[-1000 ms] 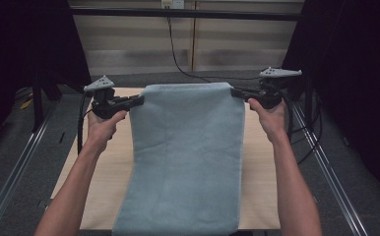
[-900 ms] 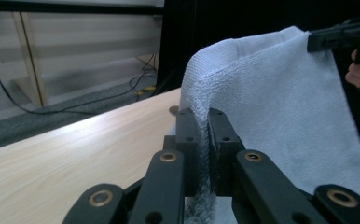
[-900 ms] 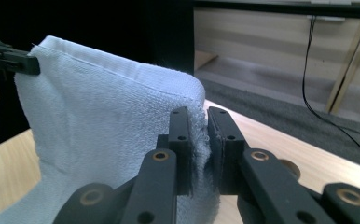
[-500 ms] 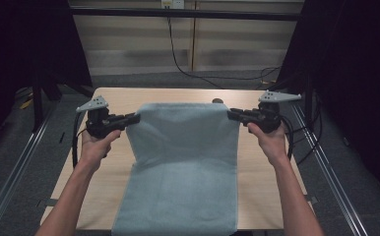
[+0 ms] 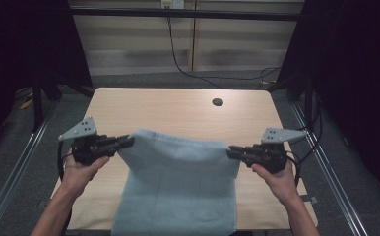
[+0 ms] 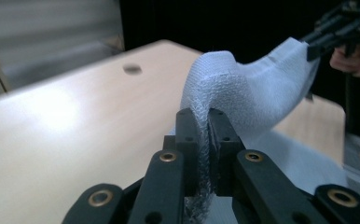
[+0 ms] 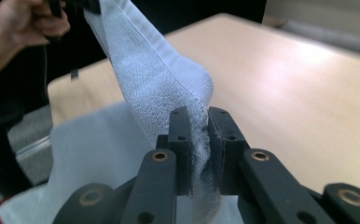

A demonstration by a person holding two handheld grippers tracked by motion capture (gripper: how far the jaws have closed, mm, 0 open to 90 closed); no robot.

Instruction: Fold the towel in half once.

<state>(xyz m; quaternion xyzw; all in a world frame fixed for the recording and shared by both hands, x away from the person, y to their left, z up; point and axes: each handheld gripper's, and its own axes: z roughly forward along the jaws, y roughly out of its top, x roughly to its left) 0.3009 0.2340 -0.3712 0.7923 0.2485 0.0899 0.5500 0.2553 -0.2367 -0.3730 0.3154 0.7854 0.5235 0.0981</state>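
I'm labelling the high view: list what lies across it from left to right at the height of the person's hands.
left hand-held gripper → light blue towel → right hand-held gripper

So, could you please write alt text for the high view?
A person holds a light blue towel stretched between the left gripper and right gripper, each clamped on a top corner, above a wooden table. The towel's lower part hangs over the near edge.

Left tongs clamped on a corner of the pale blue towel, cloth bunched between the black jaws. Towel stretched up and right to the other tongs in a hand. Wooden bench beneath, round hole farther back.
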